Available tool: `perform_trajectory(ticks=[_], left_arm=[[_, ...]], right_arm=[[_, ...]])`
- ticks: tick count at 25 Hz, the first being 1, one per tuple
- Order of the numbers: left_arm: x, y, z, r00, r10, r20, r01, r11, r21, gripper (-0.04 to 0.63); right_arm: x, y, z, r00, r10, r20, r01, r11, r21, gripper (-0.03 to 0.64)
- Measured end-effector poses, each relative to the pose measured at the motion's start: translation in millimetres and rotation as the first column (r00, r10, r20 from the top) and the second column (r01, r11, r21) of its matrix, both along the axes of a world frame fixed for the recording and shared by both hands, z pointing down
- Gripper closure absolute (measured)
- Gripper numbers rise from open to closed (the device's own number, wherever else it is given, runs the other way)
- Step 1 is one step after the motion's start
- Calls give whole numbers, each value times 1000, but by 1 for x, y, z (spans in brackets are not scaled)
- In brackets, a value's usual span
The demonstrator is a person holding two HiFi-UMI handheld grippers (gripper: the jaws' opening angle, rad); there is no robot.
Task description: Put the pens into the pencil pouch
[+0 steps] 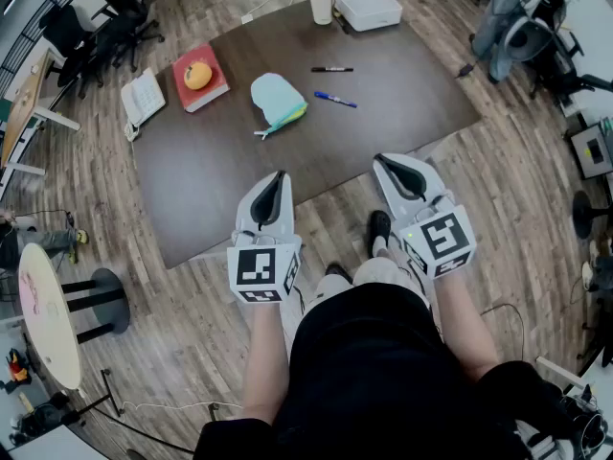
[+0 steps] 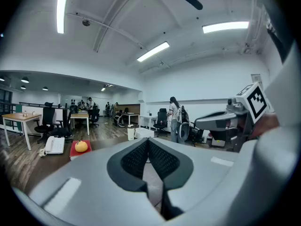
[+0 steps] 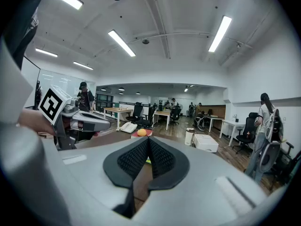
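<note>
A light blue pencil pouch (image 1: 278, 101) lies near the middle of the dark brown table (image 1: 220, 171). A blue pen (image 1: 335, 100) lies just right of the pouch, and a black pen (image 1: 331, 69) lies beyond that one. My left gripper (image 1: 281, 174) (image 2: 148, 140) hangs over the table's near edge, shut and empty. My right gripper (image 1: 380, 159) (image 3: 148, 139) is level with it on the right, also shut with nothing between its pads. Both point toward the table, well short of the pens and pouch.
A red book with an orange (image 1: 198, 75) on it and a white desk phone (image 1: 143, 97) sit at the table's left. A white box (image 1: 367, 3) and a cup (image 1: 321, 3) stand at the far edge. Office chairs, desks and people fill the room behind.
</note>
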State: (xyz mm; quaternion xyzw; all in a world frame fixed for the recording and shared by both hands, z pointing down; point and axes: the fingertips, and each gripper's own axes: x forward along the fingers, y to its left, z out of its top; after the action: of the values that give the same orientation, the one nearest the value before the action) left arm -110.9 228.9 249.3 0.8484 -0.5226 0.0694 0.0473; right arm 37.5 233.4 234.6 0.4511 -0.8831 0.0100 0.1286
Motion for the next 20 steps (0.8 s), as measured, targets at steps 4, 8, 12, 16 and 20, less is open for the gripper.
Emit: perform_trajectory(ticks=[4, 8, 12, 16, 20], left_arm=[[4, 6, 0, 1000, -5, 0, 5, 1000, -3, 598], [9, 14, 0, 1000, -3, 6, 3, 1000, -3, 598], [13, 18, 0, 1000, -8, 10, 8, 1000, -5, 598], [16, 21, 0, 1000, -15, 13, 15, 1000, -5, 598], [19, 20, 4, 1000, -20, 10, 20, 1000, -12, 598]], right_arm=[[4, 5, -2, 1000, -2, 0, 2, 1000, 13, 609], [8, 13, -1, 1000, -2, 3, 2, 1000, 15, 609], [11, 17, 0, 1000, -12, 8, 12, 1000, 14, 609], [13, 19, -1, 1000, -20, 23, 20, 1000, 17, 609], [9, 20, 2, 999, -43, 29, 43, 999, 11, 607]])
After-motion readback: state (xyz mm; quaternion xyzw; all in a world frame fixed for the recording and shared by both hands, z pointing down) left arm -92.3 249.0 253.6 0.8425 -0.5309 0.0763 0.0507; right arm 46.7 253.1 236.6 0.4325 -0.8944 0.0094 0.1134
